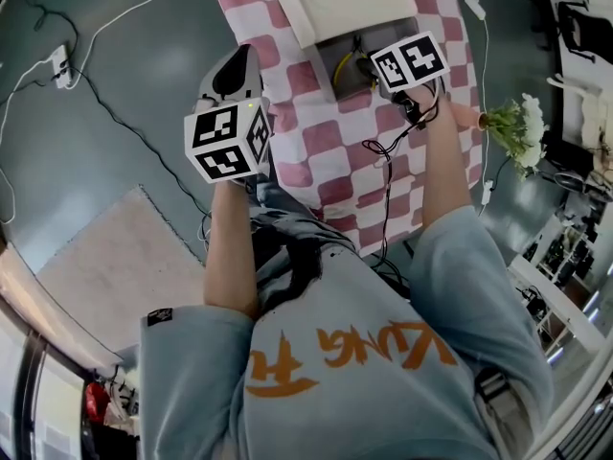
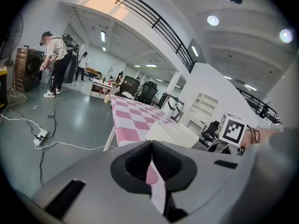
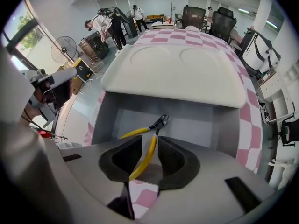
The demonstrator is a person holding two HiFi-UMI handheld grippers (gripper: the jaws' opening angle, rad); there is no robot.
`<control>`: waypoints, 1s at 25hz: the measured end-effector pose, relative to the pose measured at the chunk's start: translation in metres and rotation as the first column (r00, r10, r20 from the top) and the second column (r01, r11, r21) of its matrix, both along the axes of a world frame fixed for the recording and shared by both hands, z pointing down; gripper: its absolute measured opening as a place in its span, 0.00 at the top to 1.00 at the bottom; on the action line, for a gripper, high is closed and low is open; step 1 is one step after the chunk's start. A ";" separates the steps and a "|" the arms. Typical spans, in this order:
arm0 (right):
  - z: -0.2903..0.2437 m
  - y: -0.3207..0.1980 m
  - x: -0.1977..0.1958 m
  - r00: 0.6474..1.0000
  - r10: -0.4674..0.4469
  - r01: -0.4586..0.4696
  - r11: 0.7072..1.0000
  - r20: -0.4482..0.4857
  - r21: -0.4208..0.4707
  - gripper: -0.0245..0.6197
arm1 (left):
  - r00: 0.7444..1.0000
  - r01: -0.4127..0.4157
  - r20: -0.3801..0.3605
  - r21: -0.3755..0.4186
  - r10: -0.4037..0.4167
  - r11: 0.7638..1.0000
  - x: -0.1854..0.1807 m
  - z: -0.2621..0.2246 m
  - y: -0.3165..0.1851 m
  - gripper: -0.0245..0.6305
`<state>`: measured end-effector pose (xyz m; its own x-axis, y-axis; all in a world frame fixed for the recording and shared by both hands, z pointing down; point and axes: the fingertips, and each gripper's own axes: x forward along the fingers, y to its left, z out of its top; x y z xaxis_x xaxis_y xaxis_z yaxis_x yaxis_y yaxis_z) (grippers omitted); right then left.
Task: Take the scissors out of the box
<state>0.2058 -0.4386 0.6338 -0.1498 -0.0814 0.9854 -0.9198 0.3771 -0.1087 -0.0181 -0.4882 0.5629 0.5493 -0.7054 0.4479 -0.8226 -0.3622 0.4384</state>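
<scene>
Yellow-handled scissors [image 3: 156,127] lie on the floor of the open grey box [image 3: 187,120] at mid-frame in the right gripper view. One handle shows between the parted jaws of the right hand-held gripper [image 3: 149,146], which do not press on it. The left hand-held gripper [image 2: 152,148], jaws closed on nothing, sits beside the checked table [image 3: 196,36]. Light, stiff and probably slick at the blades, the tool looks best taken by a plastic handle near the pivot. Box walls hem the sides, the raised white lid [image 3: 177,73] blocks the far side, and the way out is upward.
</scene>
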 end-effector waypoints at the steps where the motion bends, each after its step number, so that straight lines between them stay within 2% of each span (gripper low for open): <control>1: 0.001 0.000 0.000 1.000 0.003 -0.003 1.000 -0.003 -0.003 0.80 | 1.000 0.002 0.000 0.000 -0.002 1.000 -0.001 0.000 0.000 0.93; 4: 0.003 -0.001 0.002 0.999 0.034 -0.034 0.999 -0.016 0.006 0.86 | 1.000 0.010 0.002 0.002 -0.010 1.000 -0.005 -0.001 0.000 0.93; 10: 0.001 -0.002 0.007 0.987 0.156 -0.158 0.987 0.035 0.036 0.90 | 1.000 0.012 0.011 0.025 -0.012 1.000 -0.009 -0.013 0.002 0.93; 15: -0.004 0.001 0.009 0.975 0.220 -0.223 0.971 0.044 0.085 0.91 | 0.999 0.028 0.021 0.047 -0.029 0.999 -0.020 -0.024 0.007 0.93; 19: -0.015 0.002 0.014 0.957 0.279 -0.288 0.943 0.076 0.169 0.91 | 0.999 0.029 0.030 0.060 -0.031 0.998 -0.024 -0.032 0.017 0.93; 25: -0.045 0.003 0.014 0.955 0.282 -0.297 0.898 0.094 0.326 0.91 | 0.999 0.025 0.031 0.087 -0.028 0.996 -0.028 -0.046 0.033 0.93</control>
